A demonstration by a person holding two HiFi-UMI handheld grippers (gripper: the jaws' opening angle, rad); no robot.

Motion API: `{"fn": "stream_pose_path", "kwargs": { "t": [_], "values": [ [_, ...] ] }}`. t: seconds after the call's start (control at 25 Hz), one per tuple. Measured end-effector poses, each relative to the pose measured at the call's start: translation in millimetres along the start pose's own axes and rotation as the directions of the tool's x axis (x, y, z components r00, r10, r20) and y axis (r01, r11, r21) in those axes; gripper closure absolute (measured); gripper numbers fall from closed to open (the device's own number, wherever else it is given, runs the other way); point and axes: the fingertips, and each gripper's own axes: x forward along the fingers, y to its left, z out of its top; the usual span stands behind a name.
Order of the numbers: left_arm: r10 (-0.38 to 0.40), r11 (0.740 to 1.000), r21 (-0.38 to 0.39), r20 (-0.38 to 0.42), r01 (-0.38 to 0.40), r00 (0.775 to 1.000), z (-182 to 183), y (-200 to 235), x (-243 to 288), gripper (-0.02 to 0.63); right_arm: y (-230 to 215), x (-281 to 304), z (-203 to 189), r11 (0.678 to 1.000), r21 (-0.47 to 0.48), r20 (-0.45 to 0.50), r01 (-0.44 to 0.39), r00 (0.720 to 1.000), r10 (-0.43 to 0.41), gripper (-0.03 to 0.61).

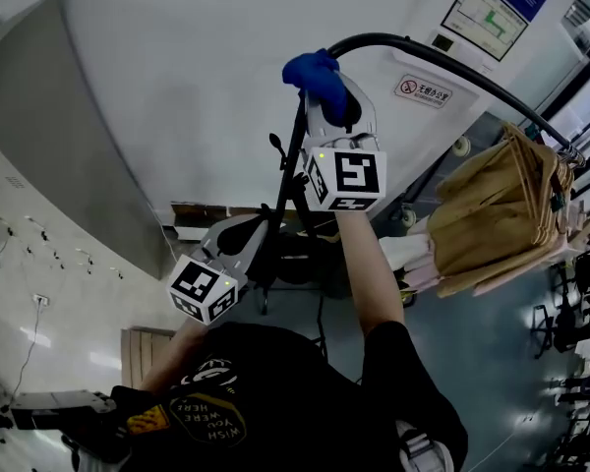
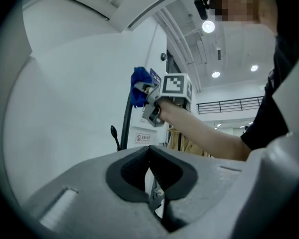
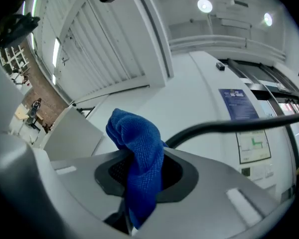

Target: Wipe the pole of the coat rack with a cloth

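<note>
Faces a smooth, pale white wall [image 1: 206, 87] across most of the head view. Carries on that wall's right part a small white rectangular sign with a red prohibition circle [image 1: 423, 90], and further right a framed white floor-plan poster under a blue header [image 1: 487, 13]. Meets at the wall's foot a glossy grey-blue floor [image 1: 492, 362], with a slatted pale wooden board [image 1: 143, 352] lying left of the wall's foot. Adjoins, left of the wall, a pale tiled surface strung with thin cables [image 1: 39, 264]. Opens above the wall onto a white ceiling with round lit lamps [image 2: 208, 26]. Shows a black-railed balcony [image 2: 229, 105] right of the wall and a red-brown brick wall [image 3: 45, 103] far to its left.
</note>
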Motion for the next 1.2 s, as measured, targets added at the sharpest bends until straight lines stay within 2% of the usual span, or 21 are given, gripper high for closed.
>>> {"fn": "stream_pose_path", "kwargs": {
  "t": [0.08,0.16,0.24,0.32,0.4,0.44,0.52,0.68,0.76,0.84,0.92,1.0,1.12,1.2],
  "values": [
    [-0.006,0.999,0.035,0.021,0.005,1.0,13.0,2.8,6.5,0.612,-27.7,8.7,34.2,0.999,0.009,0.05,0.053,0.997,-0.054,0.489],
    [-0.006,0.997,0.078,0.056,0.002,0.998,32.6,5.8,11.6,0.612,-68.0,3.4,56.6,0.986,0.038,0.071,0.162,0.984,-0.164,0.489],
    [-0.004,0.994,0.107,0.089,-0.006,0.996,51.3,9.1,14.4,0.612,-120.2,-13.7,66.6,0.946,0.097,0.072,0.308,0.946,-0.315,0.489],
    [0.003,0.993,0.118,0.109,-0.016,0.994,63.3,13.0,15.6,0.612,-169.3,-35.1,66.2,0.885,0.17,0.062,0.433,0.892,-0.448,0.489],
    [0.009,0.992,0.121,0.118,-0.023,0.993,68.4,14.5,15.7,0.612,-196.8,-50.6,62.0,0.841,0.216,0.061,0.496,0.853,-0.519,0.489],
    [0.009,0.993,0.12,0.12,-0.024,0.993,68.9,13.6,15.6,0.612,-199.7,-53.6,60.3,0.835,0.225,0.065,0.503,0.847,-0.528,0.49],
    [0.004,0.993,0.114,0.116,-0.018,0.993,67.3,10.1,16.8,0.612,-185.0,-46.5,59.7,0.856,0.211,0.084,0.472,0.864,-0.497,0.495],
    [-0.006,0.994,0.107,0.093,-0.004,0.996,58.3,1.5,20.5,0.612,-104.7,-8.8,54.5,0.958,0.071,0.122,0.279,0.951,-0.286,0.494],
    [-0.004,0.995,0.102,0.087,-0.005,0.996,54.4,-1.0,19.6,0.612,-63.8,-0.6,29.2,0.979,0.023,0.085,0.203,0.975,-0.204,0.494],
    [0.006,0.996,0.092,0.083,-0.014,0.996,50.7,-0.8,16.9,0.612,-33.4,-7.6,-14.2,0.983,0.032,0.026,0.179,0.983,-0.18,0.498],
    [0.018,0.996,0.081,0.076,-0.024,0.997,45.4,0.5,13.1,0.612,-13.1,-30.0,-68.5,0.981,0.07,-0.055,0.183,0.982,-0.179,0.511],
    [0.028,0.997,0.072,0.066,-0.033,0.997,39.7,3.2,10.1,0.612,5.1,-56.9,-131.2,0.982,0.094,-0.188,0.166,0.971,-0.146,0.509],
    [0.043,0.997,0.056,0.049,-0.045,0.998,31.4,8.3,5.9,0.612,34.3,-96.0,-217.6,0.989,0.107,-0.392,0.106,0.918,-0.056,0.504],
    [0.046,0.998,0.045,0.041,-0.048,0.998,27.3,10.0,4.5,0.612,47.6,-111.8,-249.6,0.99,0.114,-0.467,0.084,0.884,-0.021,0.5]
  ]
}}
